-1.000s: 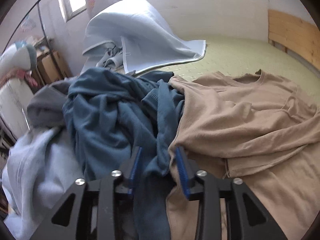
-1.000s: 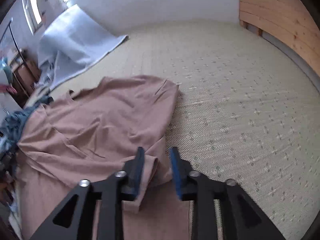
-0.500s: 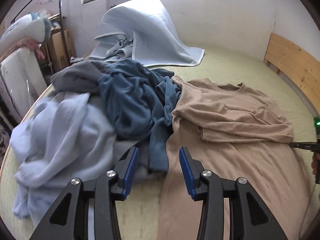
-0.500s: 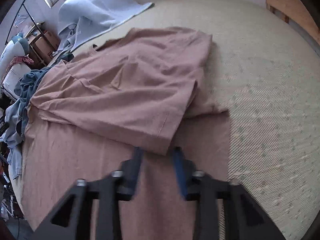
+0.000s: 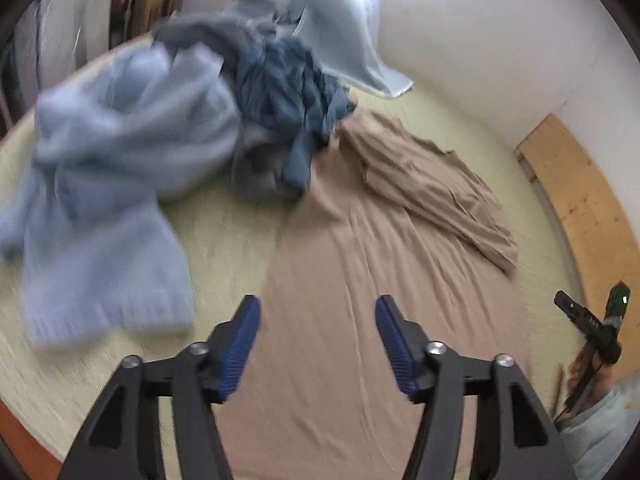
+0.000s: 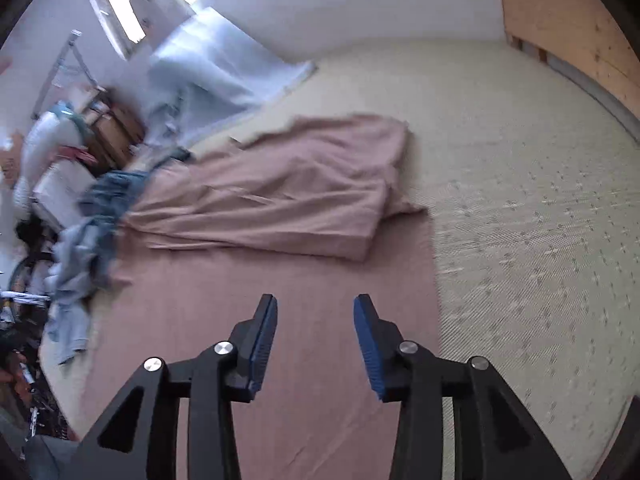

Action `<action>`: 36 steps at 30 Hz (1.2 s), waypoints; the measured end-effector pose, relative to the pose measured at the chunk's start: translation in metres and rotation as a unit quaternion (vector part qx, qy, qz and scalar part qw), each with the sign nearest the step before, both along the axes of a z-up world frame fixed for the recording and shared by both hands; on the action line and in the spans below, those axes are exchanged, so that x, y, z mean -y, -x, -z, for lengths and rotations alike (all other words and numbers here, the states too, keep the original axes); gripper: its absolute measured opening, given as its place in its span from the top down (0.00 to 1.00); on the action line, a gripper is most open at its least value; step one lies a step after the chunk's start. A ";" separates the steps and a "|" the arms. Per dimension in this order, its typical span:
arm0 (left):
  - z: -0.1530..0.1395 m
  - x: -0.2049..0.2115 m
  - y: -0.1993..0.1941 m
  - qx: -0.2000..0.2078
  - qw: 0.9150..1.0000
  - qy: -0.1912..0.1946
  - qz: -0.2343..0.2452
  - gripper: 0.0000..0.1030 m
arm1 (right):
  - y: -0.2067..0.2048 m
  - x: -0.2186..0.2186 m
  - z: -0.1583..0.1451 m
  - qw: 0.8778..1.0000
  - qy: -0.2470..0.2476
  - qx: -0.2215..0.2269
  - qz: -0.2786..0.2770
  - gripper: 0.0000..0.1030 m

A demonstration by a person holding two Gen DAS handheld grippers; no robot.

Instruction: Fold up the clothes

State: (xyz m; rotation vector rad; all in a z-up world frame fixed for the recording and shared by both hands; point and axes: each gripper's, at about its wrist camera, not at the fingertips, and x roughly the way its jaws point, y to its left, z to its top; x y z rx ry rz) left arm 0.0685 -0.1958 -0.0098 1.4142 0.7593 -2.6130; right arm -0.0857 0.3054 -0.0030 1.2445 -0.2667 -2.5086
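A tan long-sleeved shirt point(image 5: 360, 280) lies spread on the mat, its upper part and sleeves folded across the body; it also shows in the right wrist view point(image 6: 280, 208). My left gripper point(image 5: 318, 344) is open and empty, above the shirt's lower left part. My right gripper point(image 6: 314, 340) is open and empty, above the shirt's lower right part. The right gripper shows at the far right of the left wrist view point(image 5: 592, 328).
A heap of clothes lies left of the shirt: a pale blue sweater point(image 5: 108, 184), a dark blue garment point(image 5: 288, 96) and a grey one point(image 5: 256, 168). A light blue blanket point(image 6: 216, 72) drapes against the wall. Wooden boards point(image 6: 568, 28) stand at right. The woven mat point(image 6: 520, 184) lies bare at right.
Both grippers have pulled back toward the shirt's hem and opened wider. The shirt's upper part now lies folded over and farther from both.
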 end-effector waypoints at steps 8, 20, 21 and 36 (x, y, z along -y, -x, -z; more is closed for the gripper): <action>0.047 0.002 -0.064 0.026 0.988 -0.126 -0.082 0.25 | -0.098 0.075 -0.031 0.988 0.091 -0.073 -0.102 0.31; 0.082 0.026 -0.122 0.021 0.967 -0.167 -0.189 0.16 | -0.183 0.204 0.000 0.966 0.050 -0.074 -0.241 0.31; 0.084 0.029 -0.123 0.019 0.966 -0.176 -0.190 0.16 | -0.186 0.209 0.003 0.966 0.049 -0.073 -0.244 0.31; 0.097 0.030 -0.111 0.009 0.957 -0.230 -0.177 0.16 | -0.186 0.244 0.028 0.963 0.070 -0.046 -0.258 0.30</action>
